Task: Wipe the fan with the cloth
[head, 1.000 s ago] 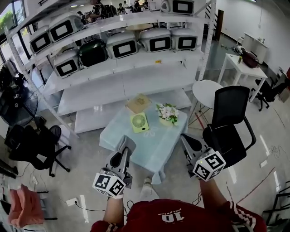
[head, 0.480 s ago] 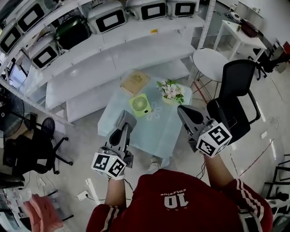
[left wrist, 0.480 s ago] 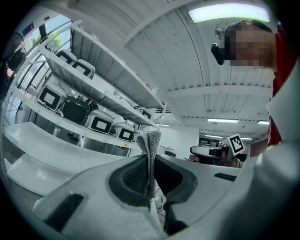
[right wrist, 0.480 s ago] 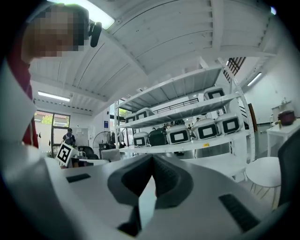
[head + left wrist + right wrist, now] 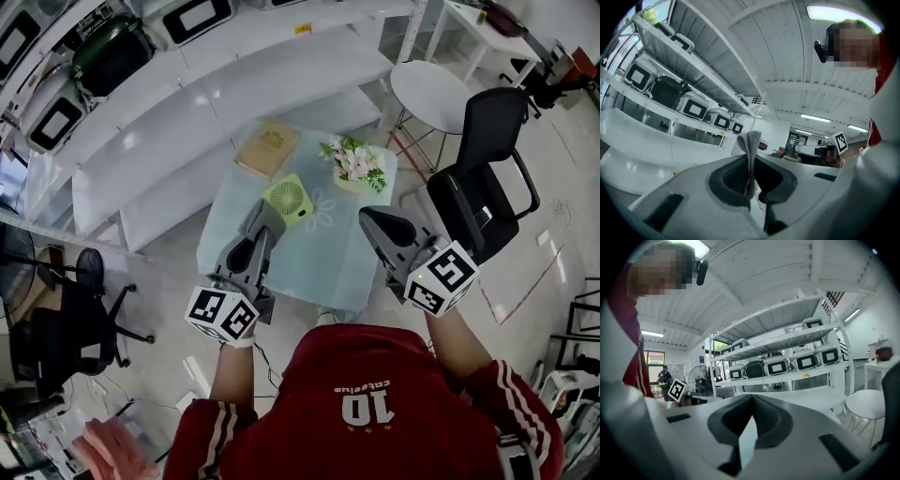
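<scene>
Not yet wiped, by the look of it: small green fan (image 5: pixel 286 199) just above the centre of the frame, on the light blue desk (image 5: pixel 347 267), touched by nothing. Grey knitted cloth (image 5: pixel 751 152) pinched upright in the closed left hand-held gripper (image 5: pixel 266 216), just below the fan. Right hand-held gripper (image 5: pixel 371 218) right of centre, closed at the tips, holding nothing. Against half a second ago: closer over the desk, fan nearer to the left jaws.

One fan (image 5: pixel 286 199), one cloth (image 5: pixel 751 145), one flower bunch (image 5: pixel 354 161), two grippers (image 5: pixel 265 217) (image 5: pixel 375 222)
</scene>
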Motion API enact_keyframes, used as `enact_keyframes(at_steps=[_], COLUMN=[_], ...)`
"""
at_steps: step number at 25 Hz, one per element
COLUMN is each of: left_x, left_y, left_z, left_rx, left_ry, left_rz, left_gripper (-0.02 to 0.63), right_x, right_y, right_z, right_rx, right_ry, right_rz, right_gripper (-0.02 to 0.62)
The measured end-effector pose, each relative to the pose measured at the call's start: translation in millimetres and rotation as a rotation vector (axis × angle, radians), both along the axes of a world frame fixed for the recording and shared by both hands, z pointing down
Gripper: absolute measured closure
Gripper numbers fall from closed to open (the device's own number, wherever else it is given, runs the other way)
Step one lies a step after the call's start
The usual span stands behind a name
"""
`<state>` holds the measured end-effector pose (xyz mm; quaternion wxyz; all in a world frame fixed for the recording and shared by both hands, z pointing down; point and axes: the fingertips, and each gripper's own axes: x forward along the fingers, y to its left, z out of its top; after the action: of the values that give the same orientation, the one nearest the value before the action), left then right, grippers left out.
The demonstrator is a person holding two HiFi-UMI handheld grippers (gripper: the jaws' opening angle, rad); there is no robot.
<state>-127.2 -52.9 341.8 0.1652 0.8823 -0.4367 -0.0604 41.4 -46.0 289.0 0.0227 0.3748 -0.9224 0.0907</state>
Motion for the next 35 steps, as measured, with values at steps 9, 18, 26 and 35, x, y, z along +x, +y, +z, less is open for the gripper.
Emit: enact_keyframes(at_steps=[9,18,26,35], left_x=[10,17,20,35], left_y=[-16,-28,-50,-66], left_z=[12,26,57,86], left_rx=[0.019,-0.018,-0.113,-0.169], left_ry=[0.013,-0.035,0.010,-0.019], left_rz=[0.069,0.052,0.050,0.074], left_gripper=[0.586,0.583,0.581,0.581], right_x=[3,-9,-17,-19], right_y=[-23,-39,-57,-75], right_z=[25,60,78,97], right_rx=[-0.058,-0.121,-0.167,-0.165], right_ry=[-0.015,0.037,0.017,0.011], right_rz=[0.081,0.034,0.008,0.014], right_gripper=[0.592,0.592,0.591,0.591])
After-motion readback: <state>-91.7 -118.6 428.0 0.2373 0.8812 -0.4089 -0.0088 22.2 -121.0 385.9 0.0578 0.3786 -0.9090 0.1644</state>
